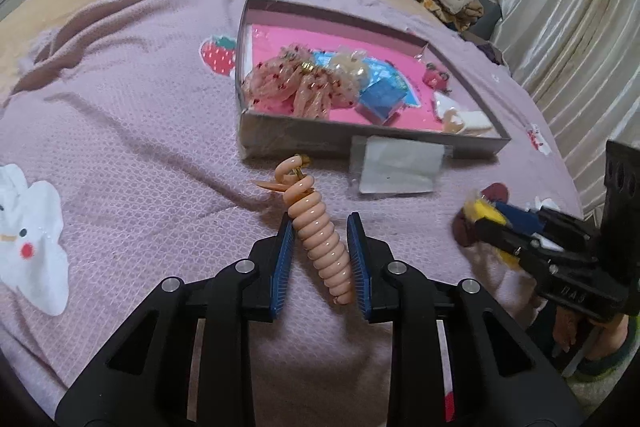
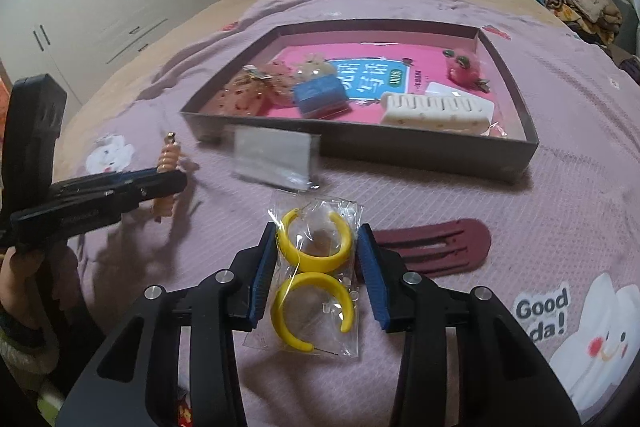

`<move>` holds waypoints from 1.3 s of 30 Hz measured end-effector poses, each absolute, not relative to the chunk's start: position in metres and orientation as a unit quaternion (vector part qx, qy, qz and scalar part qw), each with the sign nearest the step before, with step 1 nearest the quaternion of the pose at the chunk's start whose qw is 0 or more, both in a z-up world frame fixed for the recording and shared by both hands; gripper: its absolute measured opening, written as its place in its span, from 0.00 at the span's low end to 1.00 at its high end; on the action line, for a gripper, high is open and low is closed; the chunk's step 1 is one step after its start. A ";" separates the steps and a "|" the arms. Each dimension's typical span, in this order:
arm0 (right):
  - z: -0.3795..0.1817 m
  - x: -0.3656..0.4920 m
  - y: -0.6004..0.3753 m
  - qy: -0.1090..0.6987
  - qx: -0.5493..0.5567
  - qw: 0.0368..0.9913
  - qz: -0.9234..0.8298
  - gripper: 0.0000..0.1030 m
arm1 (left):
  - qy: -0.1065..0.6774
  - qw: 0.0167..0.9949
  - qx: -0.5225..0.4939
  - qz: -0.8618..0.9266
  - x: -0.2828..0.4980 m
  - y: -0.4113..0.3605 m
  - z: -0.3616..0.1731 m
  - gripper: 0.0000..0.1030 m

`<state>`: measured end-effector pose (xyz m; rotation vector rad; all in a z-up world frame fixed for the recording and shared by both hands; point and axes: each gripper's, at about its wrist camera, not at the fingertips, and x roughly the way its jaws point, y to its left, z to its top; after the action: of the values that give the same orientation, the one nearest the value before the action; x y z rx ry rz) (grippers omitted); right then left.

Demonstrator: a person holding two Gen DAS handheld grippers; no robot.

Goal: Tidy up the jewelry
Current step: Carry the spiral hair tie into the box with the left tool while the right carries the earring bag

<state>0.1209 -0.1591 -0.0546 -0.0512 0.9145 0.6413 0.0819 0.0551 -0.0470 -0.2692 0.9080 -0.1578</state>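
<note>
On the bed, the box sits at the back with the comb inside, the small bag just in front, the spiral clip left, and the earrings right.

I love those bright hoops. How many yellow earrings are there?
2. Both sit in one clear packet on the bedspread between the right gripper jaws: one earring farther from the camera, the other earring nearer. More might be hidden in the tray.
</note>
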 end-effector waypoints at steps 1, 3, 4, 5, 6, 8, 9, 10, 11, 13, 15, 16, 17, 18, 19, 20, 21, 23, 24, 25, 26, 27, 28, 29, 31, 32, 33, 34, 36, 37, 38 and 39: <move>-0.054 0.118 -0.159 0.433 -0.023 0.847 0.308 0.38 | 0.434 0.889 -0.128 -0.077 0.081 0.054 -0.044 0.18; -0.052 0.112 -0.159 0.429 -0.024 0.845 0.317 0.38 | 0.426 0.893 -0.124 -0.077 0.078 0.052 -0.036 0.18; -0.051 0.110 -0.159 0.427 -0.025 0.846 0.319 0.38 | 0.421 0.896 -0.122 -0.077 0.076 0.050 -0.032 0.18; -0.048 0.108 -0.159 0.425 -0.024 0.846 0.323 0.38 | 0.417 0.898 -0.121 -0.079 0.074 0.049 -0.028 0.18; -0.046 0.107 -0.159 0.422 -0.022 0.846 0.326 0.38 | 0.413 0.899 -0.119 -0.080 0.073 0.048 -0.024 0.18; -0.040 0.105 -0.160 0.414 -0.020 0.849 0.328 0.38 | 0.408 0.902 -0.115 -0.080 0.073 0.045 -0.018 0.18; -0.037 0.105 -0.161 0.410 -0.018 0.851 0.329 0.38 | 0.405 0.904 -0.114 -0.080 0.074 0.043 -0.015 0.18; -0.035 0.106 -0.162 0.407 -0.016 0.852 0.329 0.38 | 0.403 0.904 -0.115 -0.082 0.075 0.042 -0.012 0.18; -0.031 0.106 -0.164 0.402 -0.014 0.855 0.327 0.38 | 0.401 0.905 -0.114 -0.084 0.076 0.041 -0.010 0.18; -0.025 0.107 -0.169 0.394 -0.008 0.861 0.322 0.38 | 0.396 0.907 -0.111 -0.087 0.079 0.037 -0.005 0.18; -0.017 0.109 -0.176 0.384 0.001 0.868 0.316 0.38 | 0.393 0.909 -0.108 -0.091 0.082 0.034 -0.001 0.18; -0.014 0.109 -0.180 0.380 0.005 0.871 0.311 0.38 | 0.390 0.910 -0.108 -0.092 0.085 0.032 0.001 0.18; -0.011 0.110 -0.183 0.377 0.008 0.873 0.308 0.38 | 0.388 0.911 -0.107 -0.093 0.087 0.030 0.003 0.18; -0.009 0.111 -0.187 0.374 0.011 0.876 0.305 0.38 | 0.387 0.911 -0.106 -0.095 0.089 0.028 0.005 0.18; -0.005 0.113 -0.192 0.370 0.016 0.879 0.300 0.38 | 0.385 0.912 -0.105 -0.097 0.090 0.027 0.006 0.18; -0.004 0.115 -0.195 0.368 0.020 0.881 0.297 0.38 | 0.383 0.913 -0.103 -0.098 0.093 0.025 0.008 0.18; -0.002 0.117 -0.198 0.365 0.023 0.883 0.294 0.38 | 0.382 0.913 -0.101 -0.100 0.094 0.023 0.010 0.18; 0.003 0.121 -0.205 0.359 0.029 0.888 0.288 0.38 | 0.379 0.915 -0.096 -0.102 0.098 0.019 0.013 0.18; 0.006 0.122 -0.208 0.356 0.031 0.889 0.285 0.38 | 0.378 0.915 -0.095 -0.105 0.101 0.016 0.014 0.18; 0.009 0.123 -0.210 0.353 0.033 0.891 0.283 0.38 | 0.378 0.915 -0.093 -0.108 0.104 0.013 0.016 0.18; 0.011 0.125 -0.213 0.350 0.036 0.893 0.281 0.38 | 0.377 0.915 -0.090 -0.110 0.106 0.010 0.017 0.18; 0.012 0.125 -0.214 0.348 0.037 0.894 0.280 0.38 | 0.376 0.916 -0.088 -0.111 0.108 0.008 0.017 0.18; 0.015 0.127 -0.217 0.345 0.039 0.896 0.277 0.38 | 0.376 0.916 -0.086 -0.114 0.111 0.005 0.018 0.18; 0.016 0.128 -0.219 0.344 0.041 0.897 0.275 0.38 | 0.375 0.916 -0.084 -0.118 0.114 0.002 0.019 0.18; 0.020 0.131 -0.223 0.339 0.043 0.900 0.270 0.38 | 0.374 0.916 -0.079 -0.120 0.119 -0.002 0.020 0.19; 0.022 0.132 -0.224 0.337 0.043 0.902 0.268 0.38 | 0.373 0.917 -0.076 -0.122 0.122 -0.004 0.021 0.19; 0.023 0.134 -0.225 0.335 0.043 0.903 0.266 0.38 | 0.372 0.917 -0.075 -0.124 0.125 -0.006 0.022 0.19; 0.025 0.136 -0.227 0.332 0.043 0.904 0.264 0.38 | 0.372 0.917 -0.074 -0.124 0.127 -0.007 0.023 0.19; 0.029 0.138 -0.230 0.327 0.044 0.908 0.259 0.38 | 0.370 0.917 -0.072 -0.127 0.133 -0.009 0.025 0.18; 0.031 0.141 -0.231 0.325 0.045 0.909 0.257 0.38 | 0.370 0.917 -0.070 -0.129 0.137 -0.011 0.026 0.18; 0.032 0.142 -0.232 0.324 0.044 0.910 0.255 0.38 | 0.370 0.917 -0.070 -0.130 0.138 -0.012 0.026 0.18; 0.034 0.145 -0.233 0.322 0.044 0.911 0.252 0.38 | 0.370 0.917 -0.069 -0.131 0.141 -0.013 0.026 0.18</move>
<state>0.1452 -0.2331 0.0340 0.0912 0.6645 0.5189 0.1410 -0.0130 0.0257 -0.1416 0.7601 -0.2684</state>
